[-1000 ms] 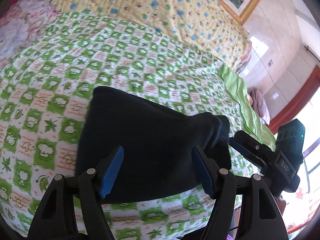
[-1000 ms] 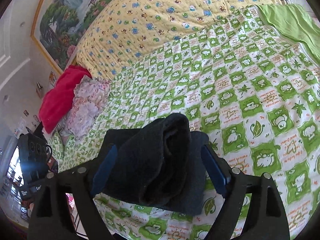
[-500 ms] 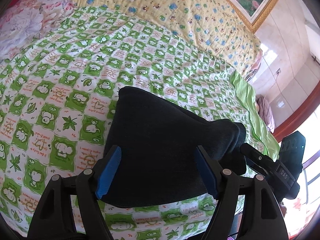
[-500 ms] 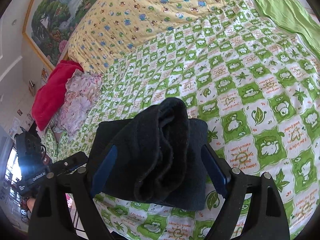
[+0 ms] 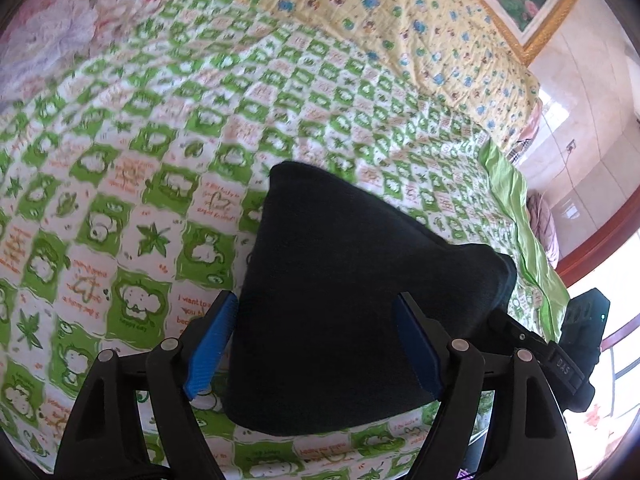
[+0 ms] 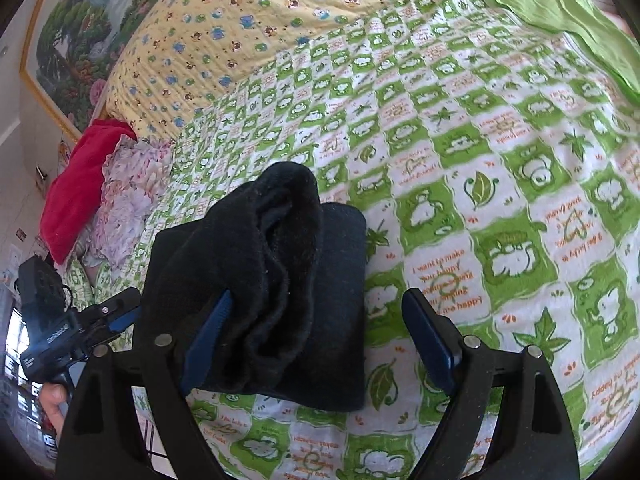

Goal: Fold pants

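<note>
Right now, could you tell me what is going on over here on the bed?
A person is folding dark pants on the green checked bedspread, with a handheld gripper in each hand. The pants lie in a compact bundle near the bed's edge, one rumpled layer bunched on top. The left gripper and the right gripper are both open, one at each end of the bundle, neither clamping the cloth.

We see open green-and-white checked bedspread (image 6: 500, 200) right of and beyond the folded black fleece pants (image 6: 264, 280), free for a gripper to pass. To their left, a crumpled red cloth (image 6: 76, 184) and a frilly pink floral garment (image 6: 128, 200) crowd the bed's edge; a yellow quilt (image 6: 248, 28) bounds the far side.
</note>
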Motion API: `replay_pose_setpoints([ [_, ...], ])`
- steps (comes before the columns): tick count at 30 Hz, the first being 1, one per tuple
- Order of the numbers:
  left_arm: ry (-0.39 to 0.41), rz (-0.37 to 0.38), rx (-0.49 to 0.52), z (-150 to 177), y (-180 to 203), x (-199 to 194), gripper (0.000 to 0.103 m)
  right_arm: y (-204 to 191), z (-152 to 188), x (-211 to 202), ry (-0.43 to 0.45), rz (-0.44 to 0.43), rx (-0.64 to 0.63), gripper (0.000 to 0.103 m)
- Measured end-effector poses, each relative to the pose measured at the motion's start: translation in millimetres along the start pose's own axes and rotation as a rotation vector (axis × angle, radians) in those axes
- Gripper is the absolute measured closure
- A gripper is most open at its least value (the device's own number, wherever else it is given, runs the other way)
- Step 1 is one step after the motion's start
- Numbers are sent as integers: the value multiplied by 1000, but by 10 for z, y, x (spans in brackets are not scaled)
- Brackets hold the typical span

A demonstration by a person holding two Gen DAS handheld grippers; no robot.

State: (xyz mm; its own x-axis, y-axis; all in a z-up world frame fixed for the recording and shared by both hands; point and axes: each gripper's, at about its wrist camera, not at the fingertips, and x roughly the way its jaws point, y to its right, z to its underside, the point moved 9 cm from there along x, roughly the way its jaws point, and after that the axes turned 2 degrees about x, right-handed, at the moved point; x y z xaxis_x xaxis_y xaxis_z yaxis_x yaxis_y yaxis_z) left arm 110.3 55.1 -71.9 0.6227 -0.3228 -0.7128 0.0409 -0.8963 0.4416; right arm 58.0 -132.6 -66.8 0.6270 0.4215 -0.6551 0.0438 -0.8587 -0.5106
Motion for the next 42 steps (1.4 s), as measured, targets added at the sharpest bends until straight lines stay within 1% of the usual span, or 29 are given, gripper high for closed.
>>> replay_pose_setpoints([
  [2, -26, 13, -32, 29, -60, 79, 23, -2, 12, 11, -5, -4, -7, 20],
  [5, -49, 25, -57, 62, -108, 170, 23, -10, 22, 37, -17, -29, 0, 27],
  [7, -51, 23, -58, 57, -114, 209, 23, -9, 24, 60, -27, -51, 10, 30],
  [12, -54, 16, -39, 17, -102, 306, 23, -4, 30, 101, -38, -81, 28, 33],
  [14, -55, 24, -33, -5, -87, 342, 28, -7, 36, 114, -41, -99, 40, 35],
  [15, -57, 33, -29, -12, -70, 358, 35, -10, 39, 123, -45, -111, 46, 36],
  [16, -64, 44, -24, -17, -50, 380, 37, -12, 42, 128, -48, -119, 50, 36],
  [18, -60, 43, -17, -35, -39, 404, 39, -13, 47, 147, -52, -135, 58, 36],
  [23, -61, 54, -26, -39, -25, 416, 41, -22, 53, 167, -55, -154, 56, 37],
  [26, -57, 57, -30, -43, -17, 404, 43, -27, 60, 172, -56, -153, 58, 39],
  [28, -49, 60, -29, -38, -14, 371, 48, -37, 74, 170, -59, -157, 59, 47],
  [31, -40, 68, -26, -38, -9, 312, 56, -96, 83, 157, -56, -170, 60, 52],
  [34, -32, 84, -30, -55, -8, 248, 63, -172, 64, 124, -48, -172, 44, 55],
  [37, -20, 93, -24, -77, 5, 163, 68, -260, 30, 73, -41, -179, 24, 56],
  [40, -5, 103, -16, -98, 21, 70, 69, -363, -5, 29, -34, -178, -7, 57],
  [42, 14, 94, -7, -121, 27, -1, 70, -471, -39, -3, -28, -188, -33, 58],
])
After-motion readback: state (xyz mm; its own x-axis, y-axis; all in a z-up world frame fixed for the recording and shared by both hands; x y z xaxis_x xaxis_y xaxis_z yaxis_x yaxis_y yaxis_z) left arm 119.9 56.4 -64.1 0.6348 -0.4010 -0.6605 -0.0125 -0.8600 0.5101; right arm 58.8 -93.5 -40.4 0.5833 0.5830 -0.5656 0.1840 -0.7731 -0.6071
